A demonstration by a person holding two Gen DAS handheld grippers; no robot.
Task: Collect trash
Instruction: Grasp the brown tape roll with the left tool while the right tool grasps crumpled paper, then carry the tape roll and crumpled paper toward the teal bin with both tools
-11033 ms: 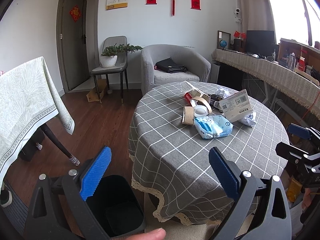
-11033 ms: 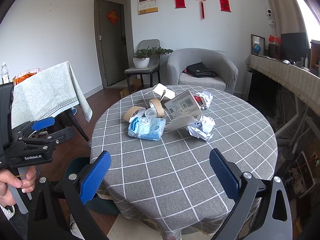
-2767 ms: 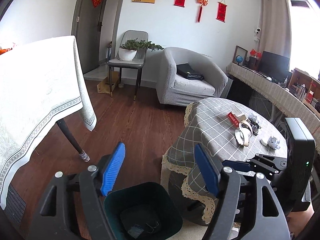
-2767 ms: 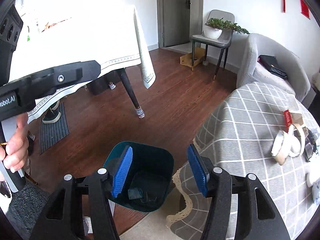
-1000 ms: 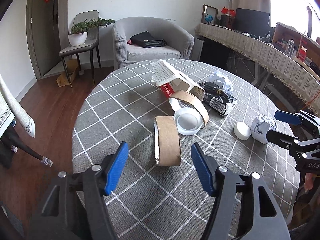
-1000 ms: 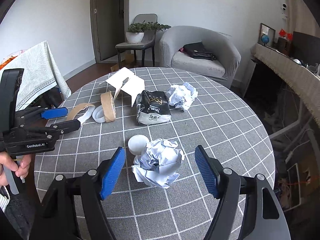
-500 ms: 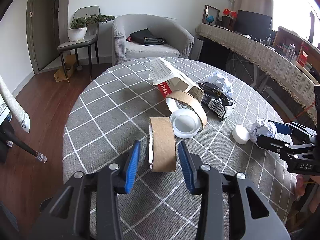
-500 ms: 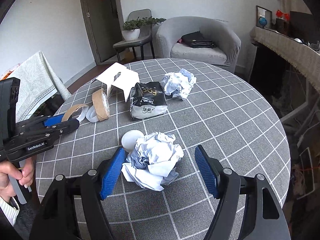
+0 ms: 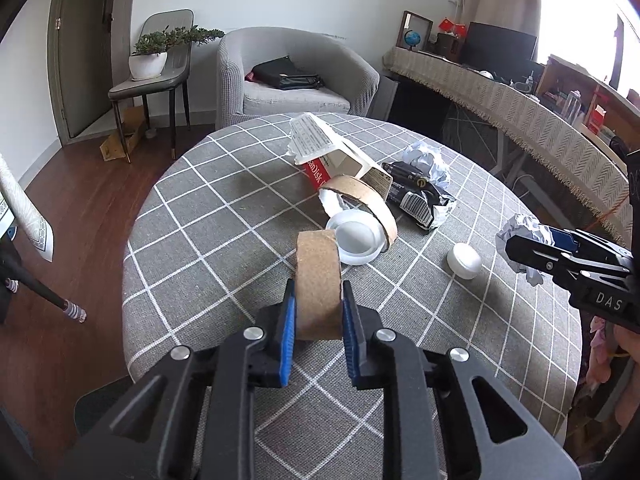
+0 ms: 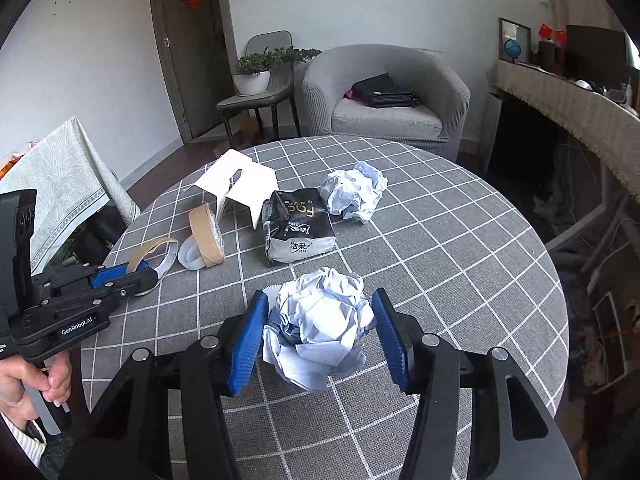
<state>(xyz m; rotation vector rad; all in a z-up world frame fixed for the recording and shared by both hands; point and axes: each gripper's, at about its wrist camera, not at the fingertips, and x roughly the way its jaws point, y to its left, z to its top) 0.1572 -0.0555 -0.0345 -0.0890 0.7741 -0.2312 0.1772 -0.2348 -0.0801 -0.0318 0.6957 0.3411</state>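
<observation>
Cardboard, brown and bare, is making up the ring (image 9: 319,280) that is standing on edge on the grey checked table (image 9: 208,248), with its round opening facing sideways across the left wrist view and its curved band running away from the camera. The left gripper (image 9: 318,314) is closing on it; the ring is sitting between the blue pads (image 9: 289,320), which are lying against its two flat rims, so the gap is narrow. Just beyond it a white lid (image 9: 357,242) is lying flat, with a second ring (image 9: 366,206) leaning over it and a torn box (image 9: 336,156) behind. A black packet (image 9: 420,196) is lying to the right of those, and a small white cap (image 9: 464,261) is sitting apart, nearer the right gripper.

Crumpled into a loose ball with no clear long axis, pale blue-white paper (image 10: 320,322) is resting on the table between the fingers of the right gripper (image 10: 320,336). That gripper is closing too, at a middling width; the left pad is touching the paper's edge, while whether the right pad is pressing on it I cannot tell. A second paper ball (image 10: 354,192) is lying farther back, beside the packet. A hand (image 10: 28,384) is gripping the left gripper's handle at the left edge.
</observation>
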